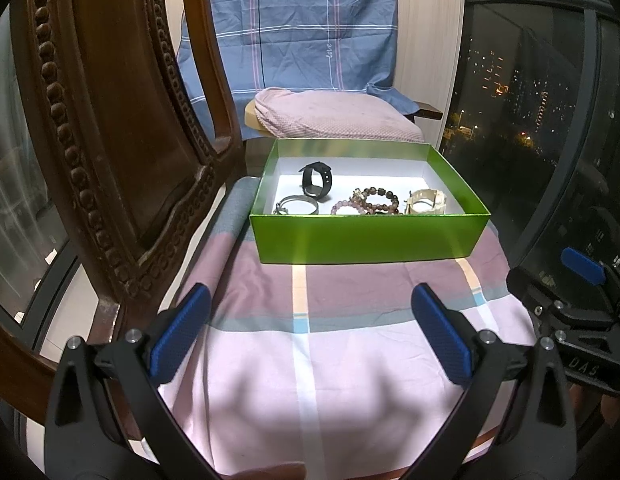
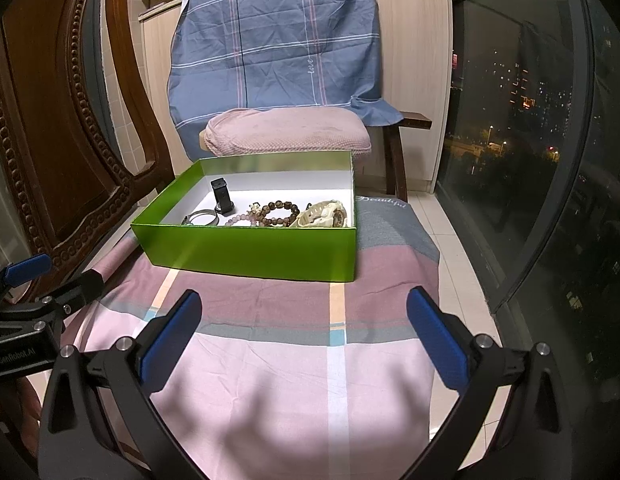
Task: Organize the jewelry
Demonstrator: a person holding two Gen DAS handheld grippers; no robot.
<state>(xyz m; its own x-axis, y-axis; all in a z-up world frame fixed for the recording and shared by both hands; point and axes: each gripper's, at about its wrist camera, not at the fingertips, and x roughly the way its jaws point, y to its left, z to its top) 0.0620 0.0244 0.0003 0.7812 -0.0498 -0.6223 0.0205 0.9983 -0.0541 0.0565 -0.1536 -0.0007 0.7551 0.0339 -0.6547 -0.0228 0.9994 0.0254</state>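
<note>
A green box (image 1: 365, 238) with a white inside stands on the checked cloth; it also shows in the right wrist view (image 2: 250, 246). In it lie a black watch (image 1: 317, 180), a silver bangle (image 1: 297, 205), pink and brown bead bracelets (image 1: 369, 202) and a cream watch (image 1: 425, 202). The right wrist view shows the black watch (image 2: 222, 196), the bead bracelets (image 2: 276, 214) and the cream watch (image 2: 323, 214). My left gripper (image 1: 310, 328) is open and empty, short of the box. My right gripper (image 2: 304, 332) is open and empty, short of the box.
A carved wooden chair back (image 1: 110, 140) stands close on the left. A pink cushion (image 1: 333, 116) and a blue checked cloth (image 1: 290, 24) sit behind the box. A dark window (image 2: 529, 120) runs along the right. The cloth (image 2: 294, 360) covers the surface below both grippers.
</note>
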